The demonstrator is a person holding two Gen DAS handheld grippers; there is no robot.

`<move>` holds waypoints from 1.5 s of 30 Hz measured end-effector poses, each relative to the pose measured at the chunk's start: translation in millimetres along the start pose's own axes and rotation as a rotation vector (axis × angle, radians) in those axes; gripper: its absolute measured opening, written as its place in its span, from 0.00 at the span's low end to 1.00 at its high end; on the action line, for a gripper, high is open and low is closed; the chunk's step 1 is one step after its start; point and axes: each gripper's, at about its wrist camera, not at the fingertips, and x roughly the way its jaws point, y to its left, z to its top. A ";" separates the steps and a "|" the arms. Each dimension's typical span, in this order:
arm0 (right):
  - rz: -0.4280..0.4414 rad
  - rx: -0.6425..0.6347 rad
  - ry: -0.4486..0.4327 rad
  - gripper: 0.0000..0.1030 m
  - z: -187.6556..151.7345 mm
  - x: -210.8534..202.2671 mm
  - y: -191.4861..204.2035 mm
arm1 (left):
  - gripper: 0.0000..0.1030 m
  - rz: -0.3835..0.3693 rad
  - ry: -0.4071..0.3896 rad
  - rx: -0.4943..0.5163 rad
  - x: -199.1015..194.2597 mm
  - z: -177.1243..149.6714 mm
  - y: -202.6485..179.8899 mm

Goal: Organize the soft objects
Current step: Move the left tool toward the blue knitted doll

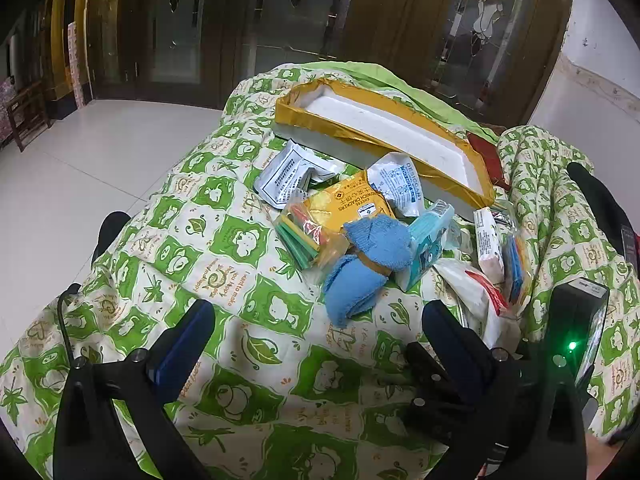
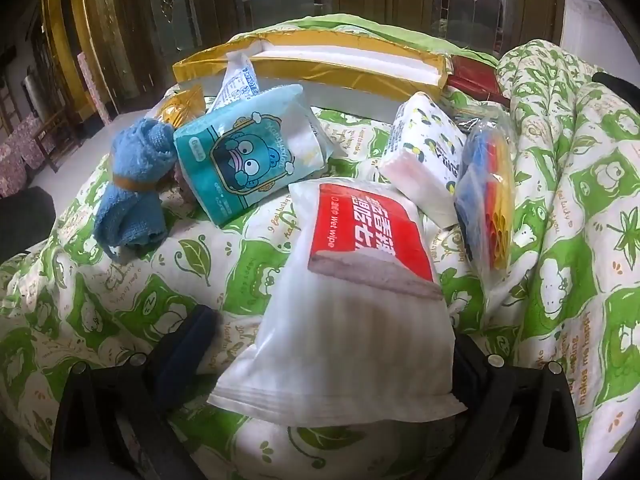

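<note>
While packets surround it, foam tray [image 1: 384, 132] bare

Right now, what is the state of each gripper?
Left gripper: open, holding nothing.
Right gripper: open around the white wet-wipe pack with red label, not clamped.

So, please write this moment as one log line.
left hand-held gripper: open, empty | right hand-held gripper: open around wet wipe pack | tray: empty

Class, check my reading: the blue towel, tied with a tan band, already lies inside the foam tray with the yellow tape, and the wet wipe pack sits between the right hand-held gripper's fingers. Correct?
One error. The blue towel lies on the green quilt in front of the foam tray, not inside it; the left wrist view shows the tray holding nothing. The rest stands: the tan band is there, and the wet wipe pack sits between the right hand-held gripper's fingers.
</note>
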 end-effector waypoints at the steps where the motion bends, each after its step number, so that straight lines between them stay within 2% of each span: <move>1: -0.001 -0.001 0.001 1.00 0.4 0.2 0.1 | 1.00 0.001 0.003 0.001 0.0 0.5 -0.3; 5: -0.009 -0.010 0.022 1.00 3.9 1.0 1.5 | 1.00 0.004 0.002 -0.001 -0.5 1.5 -0.5; 9: 0.066 0.009 0.047 0.99 5.2 -21.6 -6.2 | 1.00 0.003 -0.021 -0.025 -4.6 2.6 4.5; 12: 0.095 -0.003 -0.029 0.99 3.1 -50.0 -6.4 | 1.00 0.005 -0.034 -0.050 -6.6 4.3 10.2; 17: 0.080 -0.019 -0.163 0.99 18.6 -86.5 -13.9 | 1.00 0.019 -0.031 -0.056 -4.9 3.4 12.3; 23: 0.008 -0.038 -0.256 0.99 30.0 -107.8 -26.1 | 1.00 0.027 -0.026 -0.059 -3.9 2.5 12.7; 32: -0.007 -0.004 -0.237 0.99 37.8 -110.7 -45.4 | 1.00 0.035 -0.024 -0.051 -4.0 2.2 10.6; 45: 0.083 0.063 -0.220 0.99 33.5 -105.3 -49.1 | 1.00 0.037 -0.021 -0.048 -3.9 1.8 9.9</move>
